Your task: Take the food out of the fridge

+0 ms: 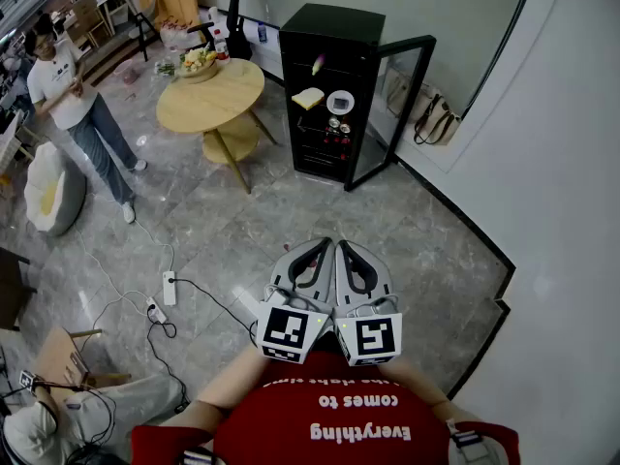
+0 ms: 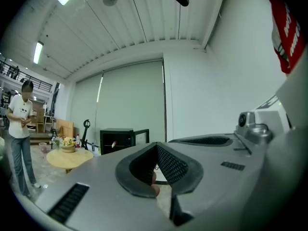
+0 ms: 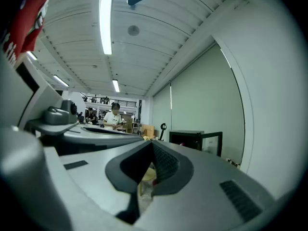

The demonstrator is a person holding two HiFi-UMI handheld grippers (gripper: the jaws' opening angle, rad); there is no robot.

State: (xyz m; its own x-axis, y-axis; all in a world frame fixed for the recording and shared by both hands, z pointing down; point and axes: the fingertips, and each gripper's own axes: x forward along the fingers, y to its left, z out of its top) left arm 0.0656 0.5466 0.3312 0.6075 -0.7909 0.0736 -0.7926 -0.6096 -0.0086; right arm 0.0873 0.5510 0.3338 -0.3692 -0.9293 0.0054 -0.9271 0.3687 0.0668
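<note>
Head view: food sits inside the fridge (image 1: 325, 76), door open: one bread slice (image 1: 308, 98), one plate (image 1: 340, 102), small items below too tiny to count. Nothing taken out yet, whole task left. Left gripper (image 1: 325, 245) and right gripper (image 1: 343, 247) both clenched, empty, well apart from fridge. One round desk (image 1: 208, 95) beside it.

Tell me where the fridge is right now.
In the head view, the fridge stands at top centre, its door open, just right of the round table.
</note>
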